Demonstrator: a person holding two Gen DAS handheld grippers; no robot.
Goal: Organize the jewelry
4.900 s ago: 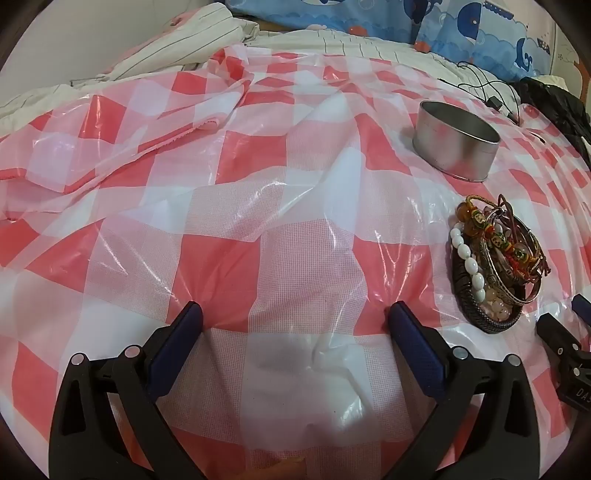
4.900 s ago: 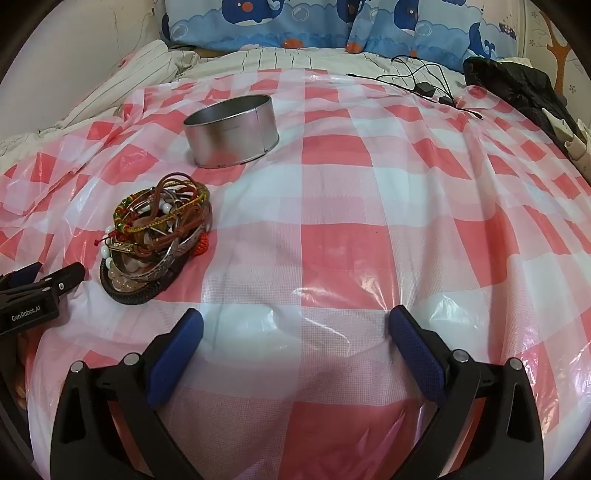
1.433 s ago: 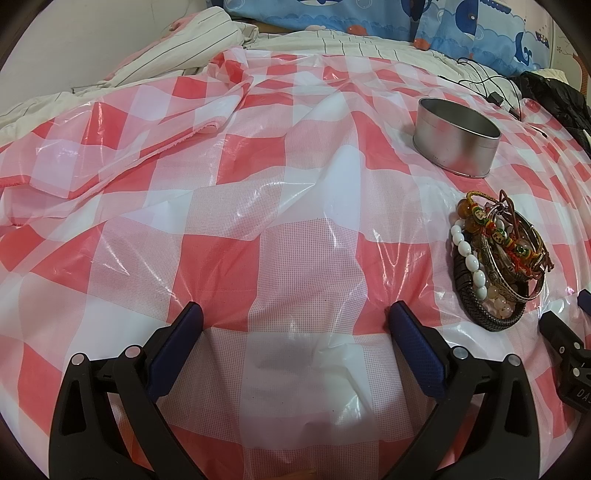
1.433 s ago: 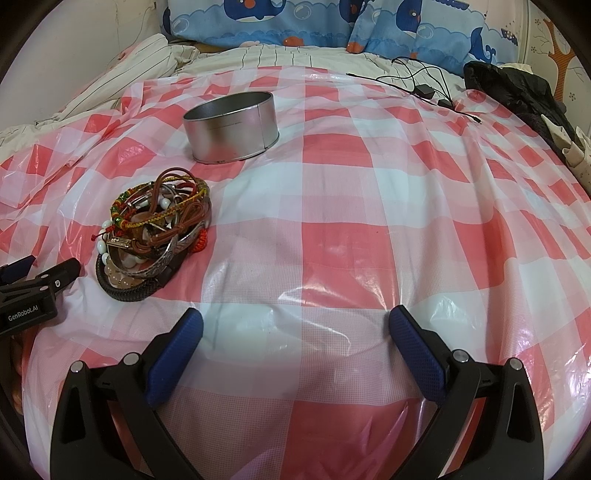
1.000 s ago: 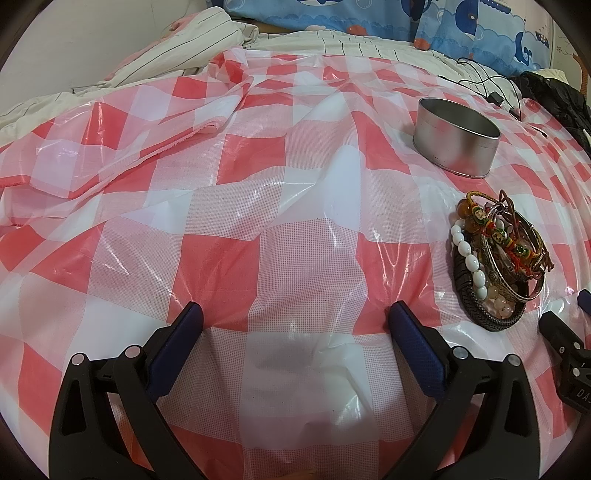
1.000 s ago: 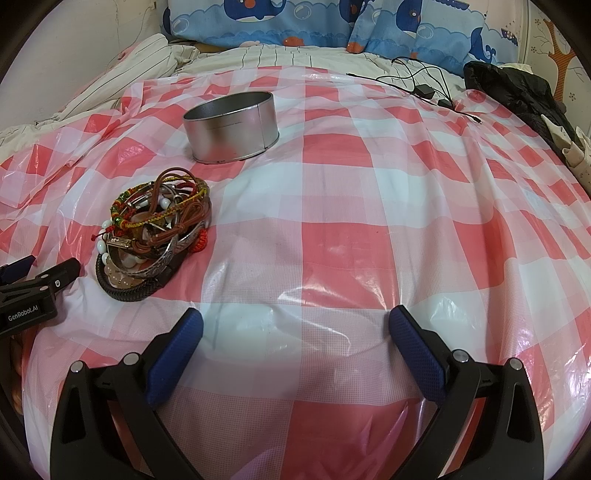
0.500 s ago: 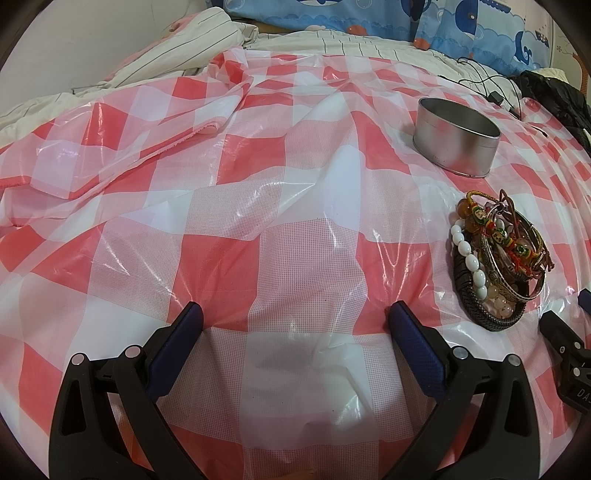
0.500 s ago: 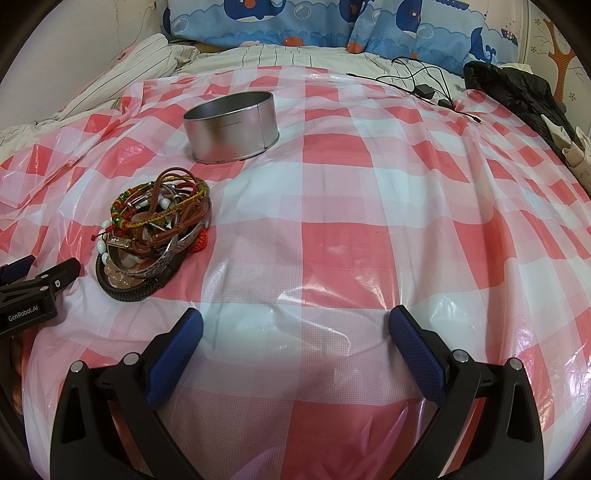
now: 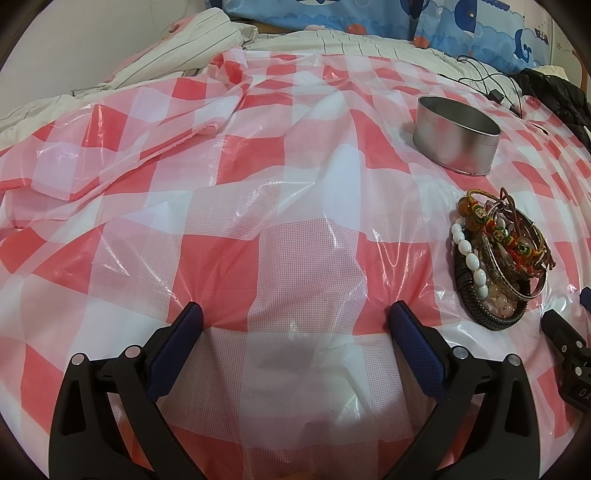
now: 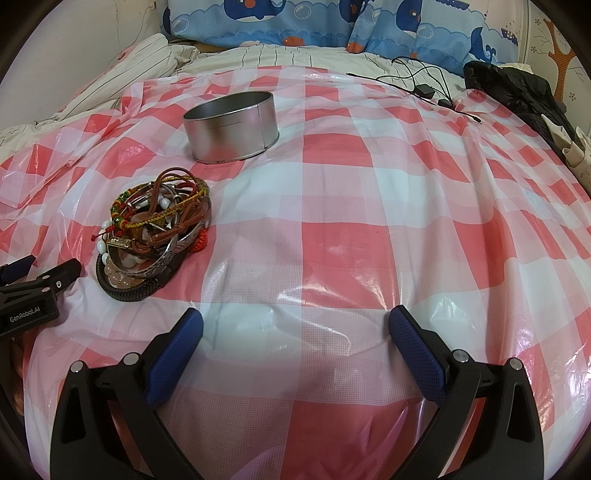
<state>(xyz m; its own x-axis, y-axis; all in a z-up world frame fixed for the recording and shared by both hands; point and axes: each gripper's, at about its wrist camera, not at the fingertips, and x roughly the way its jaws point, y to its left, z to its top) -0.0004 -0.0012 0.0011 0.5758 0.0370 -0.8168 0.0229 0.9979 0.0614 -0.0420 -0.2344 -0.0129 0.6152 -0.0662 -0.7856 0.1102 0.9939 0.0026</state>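
Note:
A tangled pile of bracelets (image 9: 496,258) (image 10: 155,229), with white beads, a black braided band, silver bangles and brown cords, lies on the red-and-white checked plastic sheet (image 9: 295,206). Behind it stands an open round silver tin (image 9: 456,138) (image 10: 231,125), upright and seemingly empty. My left gripper (image 9: 293,323) is open with nothing between its blue pads, to the left of the pile. My right gripper (image 10: 295,325) is also open and empty, to the right of the pile. Each gripper's tip shows at the edge of the other's view.
The sheet covers a bed with striped bedding (image 10: 122,70) at the back left and blue whale-print pillows (image 10: 314,22) behind. Black cables with a charger (image 10: 421,86) and a black garment (image 10: 517,96) lie at the back right.

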